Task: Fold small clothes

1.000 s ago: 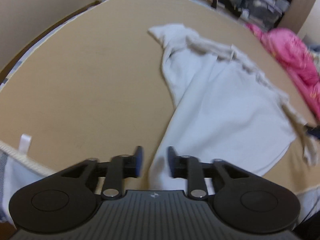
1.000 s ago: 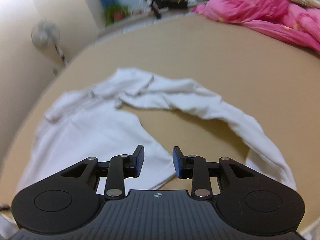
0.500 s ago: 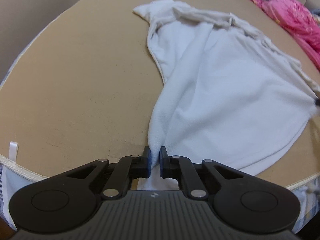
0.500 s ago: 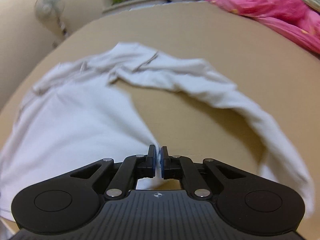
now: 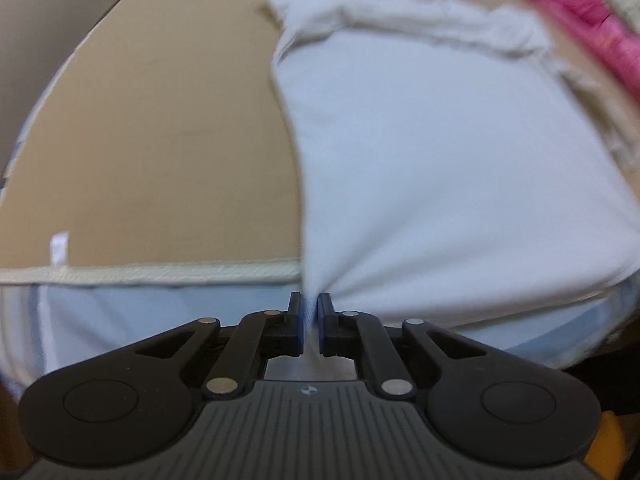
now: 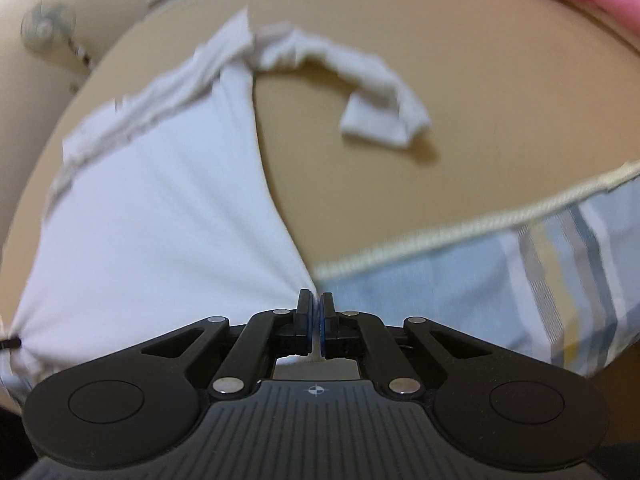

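Now both the left gripper and right gripper, jaws closed on hem corners of the white shirt stretched over the bed edge, risk slipping off thin cloth, while the loose sleeve may bunch.

No readable text, label, brand or number shows in either view; the small white tag at the mattress edge is blurred.

Dim warm light, blurred fisheye edges

Tan mattress, pink blanket, fan.
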Demonstrator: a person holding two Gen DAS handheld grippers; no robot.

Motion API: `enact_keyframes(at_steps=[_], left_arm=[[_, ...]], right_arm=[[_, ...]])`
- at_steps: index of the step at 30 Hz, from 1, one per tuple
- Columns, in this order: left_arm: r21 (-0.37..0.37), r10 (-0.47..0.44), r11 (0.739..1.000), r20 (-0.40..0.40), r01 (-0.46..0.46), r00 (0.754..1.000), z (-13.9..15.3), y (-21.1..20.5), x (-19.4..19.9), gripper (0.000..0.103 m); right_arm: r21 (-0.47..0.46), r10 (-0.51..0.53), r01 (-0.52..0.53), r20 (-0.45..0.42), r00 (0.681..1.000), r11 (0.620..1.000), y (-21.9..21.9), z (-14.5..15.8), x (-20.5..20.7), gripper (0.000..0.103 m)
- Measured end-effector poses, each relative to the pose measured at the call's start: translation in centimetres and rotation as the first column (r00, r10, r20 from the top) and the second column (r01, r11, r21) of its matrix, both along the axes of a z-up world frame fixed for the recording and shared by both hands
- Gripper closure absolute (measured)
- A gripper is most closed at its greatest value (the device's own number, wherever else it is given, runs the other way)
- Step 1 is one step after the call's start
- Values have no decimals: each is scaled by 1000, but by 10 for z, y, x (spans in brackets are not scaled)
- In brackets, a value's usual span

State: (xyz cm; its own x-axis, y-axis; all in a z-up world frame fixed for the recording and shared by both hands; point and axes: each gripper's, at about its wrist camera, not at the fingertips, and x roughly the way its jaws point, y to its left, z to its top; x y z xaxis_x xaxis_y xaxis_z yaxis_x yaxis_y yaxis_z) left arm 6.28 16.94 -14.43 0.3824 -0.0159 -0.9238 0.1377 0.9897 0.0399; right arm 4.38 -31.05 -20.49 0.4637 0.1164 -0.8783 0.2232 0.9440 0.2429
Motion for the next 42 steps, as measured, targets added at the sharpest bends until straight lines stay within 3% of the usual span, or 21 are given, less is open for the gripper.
enact_keyframes(at_steps=[2, 4, 6, 10, 14, 18, 20, 22, 27, 28, 30, 31, 33, 34, 35, 37, 38, 39, 40, 41, 42], left_arm=[[-26, 34, 999, 61, -32, 998, 10, 1, 4, 91], [-99, 47, 995, 151, -32, 987, 29, -1, 7, 85], [-149, 50, 989, 187, -22, 981, 38, -7, 12, 83], [-134, 32, 991, 164, -10, 986, 33, -37, 28, 83], [-137, -10, 990, 162, 33, 987, 26, -65, 43, 83], [-88, -57, 994, 149, 70, 987, 6, -96, 64, 82], [-72, -67, 994, 140, 77, 988, -3, -108, 78, 82], [-57, -75, 995, 130, 83, 989, -11, -114, 87, 82], [-30, -85, 996, 102, 88, 991, -27, -117, 101, 79], [-27, -87, 996, 103, 90, 991, -29, -118, 103, 79], [-15, -95, 995, 108, 97, 990, -31, -120, 103, 78], [-6, -102, 995, 112, 104, 988, -32, -121, 104, 78], [10, -117, 993, 122, 117, 986, -33, -124, 104, 78], [13, -120, 993, 125, 120, 985, -34, -124, 104, 78], [16, -123, 992, 127, 122, 984, -34, -125, 105, 78], [19, -129, 992, 131, 127, 983, -35, -125, 105, 78], [20, -131, 991, 132, 129, 982, -35, -125, 105, 78], [21, -133, 991, 133, 132, 982, -35, -125, 105, 78], [21, -134, 991, 134, 133, 982, -35, -125, 106, 78], [20, -133, 991, 133, 131, 982, -35, -124, 106, 78], [18, -130, 992, 132, 129, 983, -35, -124, 106, 78]], right_arm=[[-18, -37, 37, 6, 999, 999, -5, 0, 1, 97], [6, -87, 87, 99, 991, 996, -17, 16, 4, 97], [9, -112, 112, 197, 974, 994, -23, 30, 12, 91], [-18, -130, 142, 296, 946, 990, -41, 47, 46, 68], [-55, -191, 216, 292, 937, 975, -61, 34, 95, 56], [-154, -119, 166, 277, 953, 974, -66, 13, 145, 47], [-185, -93, 143, 257, 962, 972, -68, 2, 163, 47], [-157, -65, 104, 236, 970, 982, -72, -9, 177, 47], [-205, 89, -43, 219, 972, 978, -62, -25, 203, 48], [-214, 114, -72, 191, 975, 974, -60, -32, 210, 58], [-221, 176, -139, 157, 972, 965, -58, -41, 219, 96], [-259, 211, -161, 176, 961, 952, -58, -37, 222, 97], [-442, 223, -85, 272, 936, 893, -63, -11, 225, 97], [-509, 190, 9, 338, 922, 860, -71, 6, 225, 97], [-583, 159, 128, 416, 895, 803, -79, 22, 224, 97], [-731, 166, 339, 522, 836, 592, -88, 35, 218, 95], [-775, 197, 373, 527, 827, 510, -94, 31, 216, 94], [-816, 220, 372, 501, 837, 442, -100, 20, 216, 92], [-864, 216, 332, 431, 876, 378, -109, 1, 219, 84], [-893, 178, 258, 340, 924, 368, -119, -18, 224, 81], [-895, 88, 155, 210, 974, 417, -136, -40, 228, 81]])
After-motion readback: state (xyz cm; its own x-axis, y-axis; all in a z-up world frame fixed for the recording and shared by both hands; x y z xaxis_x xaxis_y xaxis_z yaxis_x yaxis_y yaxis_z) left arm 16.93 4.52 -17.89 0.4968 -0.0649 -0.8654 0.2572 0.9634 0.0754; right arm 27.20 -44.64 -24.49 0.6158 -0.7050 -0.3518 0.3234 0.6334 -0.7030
